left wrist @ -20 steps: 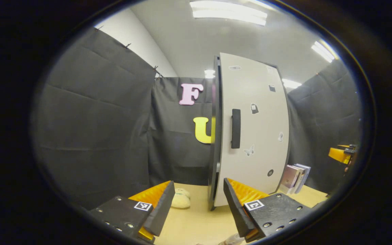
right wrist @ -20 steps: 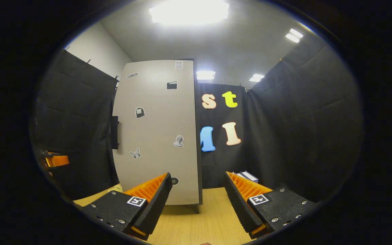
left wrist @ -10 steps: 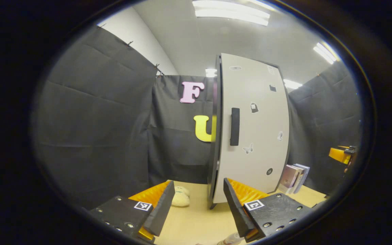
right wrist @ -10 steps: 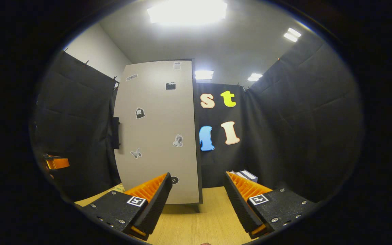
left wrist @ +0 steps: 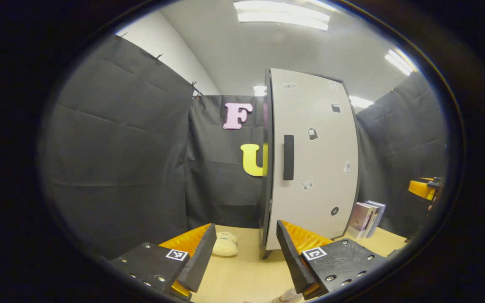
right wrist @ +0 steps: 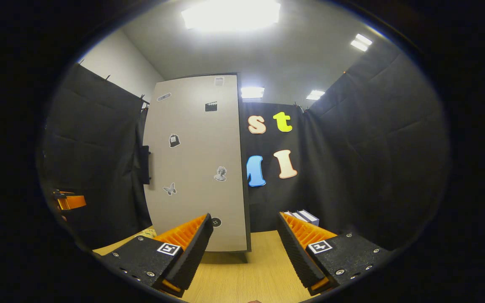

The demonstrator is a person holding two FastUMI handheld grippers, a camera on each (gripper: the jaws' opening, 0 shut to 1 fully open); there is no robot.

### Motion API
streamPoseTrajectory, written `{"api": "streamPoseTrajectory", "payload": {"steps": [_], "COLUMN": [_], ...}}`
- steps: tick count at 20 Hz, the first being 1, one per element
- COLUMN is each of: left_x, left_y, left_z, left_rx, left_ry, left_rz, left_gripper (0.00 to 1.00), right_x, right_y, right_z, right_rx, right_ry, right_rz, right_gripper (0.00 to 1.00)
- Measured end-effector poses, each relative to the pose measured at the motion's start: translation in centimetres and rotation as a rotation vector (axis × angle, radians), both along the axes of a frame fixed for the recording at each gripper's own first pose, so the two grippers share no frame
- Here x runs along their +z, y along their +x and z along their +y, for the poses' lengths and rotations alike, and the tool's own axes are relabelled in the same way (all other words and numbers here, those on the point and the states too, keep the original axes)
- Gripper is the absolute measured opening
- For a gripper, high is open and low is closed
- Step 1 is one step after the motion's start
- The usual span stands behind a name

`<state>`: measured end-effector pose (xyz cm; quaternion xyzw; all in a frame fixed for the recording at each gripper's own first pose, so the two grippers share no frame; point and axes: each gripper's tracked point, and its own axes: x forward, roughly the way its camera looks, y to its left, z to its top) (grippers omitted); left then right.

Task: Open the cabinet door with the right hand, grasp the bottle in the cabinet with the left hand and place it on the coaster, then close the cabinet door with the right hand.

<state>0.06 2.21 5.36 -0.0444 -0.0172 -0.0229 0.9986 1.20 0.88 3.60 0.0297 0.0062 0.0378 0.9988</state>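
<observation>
A tall pale cabinet stands on the wooden table with its door (left wrist: 314,160) closed; stickers dot the front. Its black handle (left wrist: 289,157) runs upright near the door's left edge. My left gripper (left wrist: 246,235) is open, low over the table a short way before the cabinet's left corner, holding nothing. A small pale object (left wrist: 286,296) peeks in at the bottom edge, mostly hidden. In the right gripper view the same door (right wrist: 196,168) and its handle (right wrist: 145,164) are ahead to the left. My right gripper (right wrist: 244,227) is open and holds nothing.
A cream soft toy (left wrist: 225,246) lies on the table (left wrist: 242,273) left of the cabinet. Several books (left wrist: 366,216) lean at its right side. The other gripper shows far right (left wrist: 423,188), and the left one far left (right wrist: 69,201).
Both views have shifted only slightly; the cabinet sits a touch farther off in the left gripper view. The door stays closed and both grippers stay open.
</observation>
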Motion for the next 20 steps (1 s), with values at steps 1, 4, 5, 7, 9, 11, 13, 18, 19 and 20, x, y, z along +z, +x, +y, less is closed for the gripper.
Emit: {"api": "streamPoseTrajectory", "payload": {"steps": [1, 4, 5, 7, 9, 11, 13, 18, 19, 20], "left_x": [0.03, 0.48, 0.44, 0.29, 0.34, 0.21, 0.31, 0.3, 0.36, 0.38], "left_y": [-0.02, 0.05, -0.04, -0.26, -0.21, -0.34, -0.29, -0.31, -0.33, -0.35], "left_z": [-0.06, 0.05, 0.07, 0.03, 0.01, 0.12, 0.38, 0.62, 0.71, 0.69], "left_rx": [-0.002, 0.003, 0.001, 0.003, 0.005, 0.008, 0.009, 0.015, 0.015, 0.018], "left_ry": [0.004, 0.006, 0.003, 0.005, 0.007, 0.008, 0.004, 0.008, 0.01, 0.013], "left_rz": [-0.002, -0.011, -0.011, -0.011, -0.013, -0.012, -0.011, -0.011, -0.015, -0.015], "left_gripper": [0.83, 0.85, 0.83, 0.83, 0.83, 0.83, 0.83, 0.87, 0.87, 0.87], "right_x": [0.12, 0.72, 0.89, 0.97, 0.98, 0.98, 1.05, 0.98, 0.98, 0.99], "right_y": [0.06, 0.07, 0.09, 0.1, -0.04, -0.03, -0.14, -0.17, -0.18, -0.18], "right_z": [0.12, -0.03, 0.17, 0.29, 0.53, 0.65, 0.75, 0.66, 0.57, 0.52], "right_rx": [0.006, 0.002, 0.006, 0.01, 0.015, 0.019, 0.02, 0.014, 0.012, 0.01], "right_ry": [-0.005, -0.012, -0.01, -0.016, -0.024, -0.029, -0.029, -0.022, -0.021, -0.019], "right_rz": [0.001, -0.016, -0.02, -0.023, -0.025, -0.026, -0.028, -0.033, -0.034, -0.034], "right_gripper": [0.94, 0.94, 0.94, 0.94, 0.94, 0.94, 0.94, 0.94, 0.94, 0.94]}}
